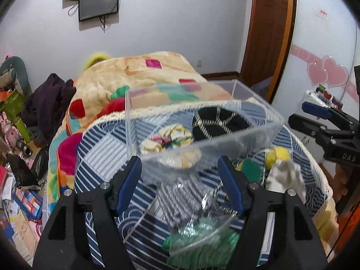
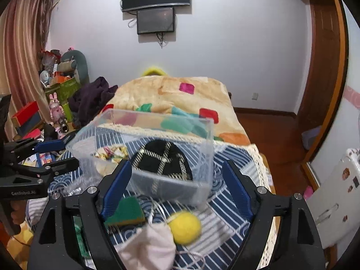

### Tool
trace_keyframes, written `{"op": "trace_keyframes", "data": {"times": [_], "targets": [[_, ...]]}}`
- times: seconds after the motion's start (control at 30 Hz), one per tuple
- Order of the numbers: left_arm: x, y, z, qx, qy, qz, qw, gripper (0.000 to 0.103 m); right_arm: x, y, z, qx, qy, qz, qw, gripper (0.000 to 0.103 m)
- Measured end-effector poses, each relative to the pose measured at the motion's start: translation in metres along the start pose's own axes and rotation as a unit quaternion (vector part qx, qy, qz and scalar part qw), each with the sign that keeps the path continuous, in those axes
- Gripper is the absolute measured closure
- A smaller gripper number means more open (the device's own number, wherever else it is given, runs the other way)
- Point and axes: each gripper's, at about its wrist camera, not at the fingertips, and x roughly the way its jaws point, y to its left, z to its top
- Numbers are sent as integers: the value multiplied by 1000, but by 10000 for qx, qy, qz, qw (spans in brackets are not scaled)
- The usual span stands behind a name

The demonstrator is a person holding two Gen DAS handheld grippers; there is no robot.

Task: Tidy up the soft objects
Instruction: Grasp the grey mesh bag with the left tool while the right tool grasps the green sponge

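Both tongs, left [image 1: 180, 168] and right [image 2: 177, 175], hover wide open and empty over a bed where a clear bin [image 2: 146, 148] already holds a black cap [image 2: 162, 157], with the yellow ball [image 2: 185, 227], green sponge [image 2: 126, 211] and white cloth [image 2: 148, 245] apparently next to be gripped.

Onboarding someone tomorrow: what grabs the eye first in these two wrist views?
The clear plastic bin mid-frame on the blue striped cloth, holding a black knit cap and a yellowish patterned cloth bundle. In front of it lie a yellow ball, a green sponge and a white cloth, between the open right gripper fingers.
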Motion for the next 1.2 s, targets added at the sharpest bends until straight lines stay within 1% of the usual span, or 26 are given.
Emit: {"op": "trace_keyframes", "data": {"times": [0.13, 0.2, 0.33, 0.4, 0.43, 0.53, 0.57, 0.6, 0.63, 0.7, 0.87, 0.93, 1.03, 1.13, 1.2], "targets": [[10, 4, -14, -59, 203, 34, 9998, 33, 5, -14, -15, 159, 221, -189, 9995, 23], [15, 6, -23, -116, 326, 11, 9994, 33, 9, -22, -22, 295, 389, -218, 9986, 23], [26, 8, -35, -201, 512, -54, 9985, 33, 7, -25, -33, 464, 493, 0, 9977, 23], [29, 9, -38, -263, 519, -93, 9983, 34, 5, -22, -35, 446, 493, 65, 9978, 23], [30, 9, -39, -289, 498, -124, 9983, 35, 4, -18, -35, 420, 497, 122, 9978, 23], [31, 8, -38, -311, 509, -285, 9978, 51, 2, -9, -34, 349, 466, 274, 9979, 23], [32, 7, -38, -315, 522, -358, 9975, 55, 2, -6, -33, 327, 445, 334, 9979, 23], [32, 6, -38, -312, 511, -386, 9975, 61, 1, -1, -31, 297, 420, 435, 9977, 23], [31, 5, -38, -302, 472, -362, 9978, 67, 1, 3, -30, 285, 411, 518, 9974, 23], [30, 4, -39, -282, 425, -316, 9982, 73, 2, 13, -27, 242, 407, 728, 9962, 23], [15, 4, -42, -294, 279, -319, 9987, 78, 10, 36, -27, 18, 451, 916, 9948, 23], [7, 5, -41, -311, 209, -345, 9987, 83, 17, 42, -29, -28, 535, 962, 9939, 23], [-8, 7, -38, -321, 64, -368, 9988, 83, 24, 46, -32, -12, 653, 1102, 9918, 23], [-21, 9, -34, -321, -94, -394, 9987, 83, 33, 47, -36, 105, 813, 1378, 9871, 23], [-25, 9, -32, -313, -152, -405, 9986, 84, 38, 49, -38, 104, 903, 1429, 9856, 23]]}}
